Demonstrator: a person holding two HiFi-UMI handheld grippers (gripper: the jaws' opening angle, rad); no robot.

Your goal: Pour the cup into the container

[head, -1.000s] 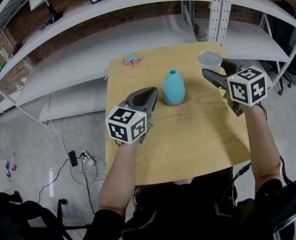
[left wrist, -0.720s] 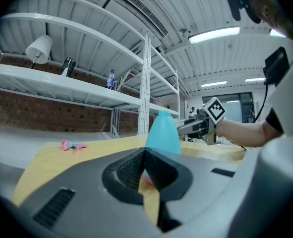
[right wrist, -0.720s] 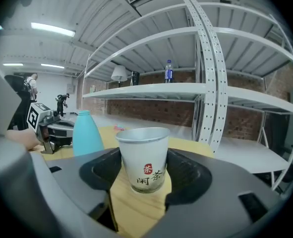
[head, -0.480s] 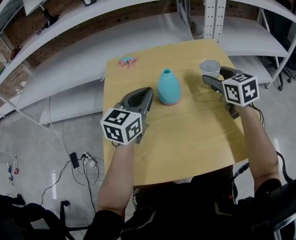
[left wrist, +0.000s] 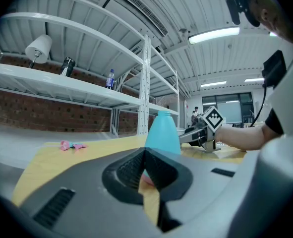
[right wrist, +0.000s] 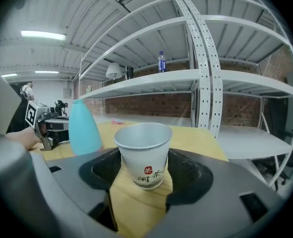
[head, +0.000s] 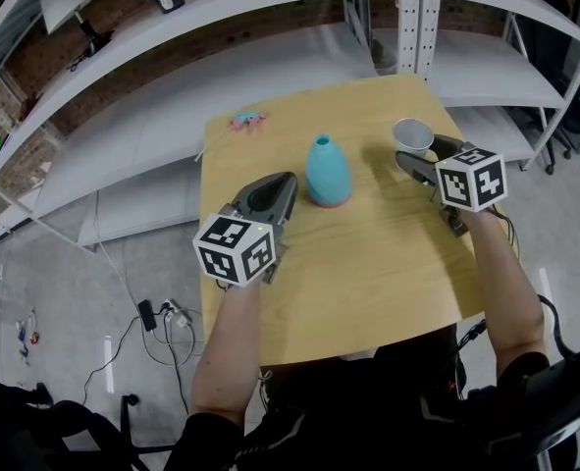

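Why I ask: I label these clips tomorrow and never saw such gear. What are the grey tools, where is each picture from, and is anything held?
A person holds a two-jaw gripper in each hand; the patterned cubes belong to them. One picture comes from a camera on the person's head, looking down; the other two from cameras riding on the grippers, looking along their jaws. On the wooden table stand a teal container and a white paper cup; a small pink thing lies near the far edge. The left gripper is shut and empty, pointing toward the container. The right gripper is open, the cup standing between its jaws with gaps on both sides. Nothing is held.
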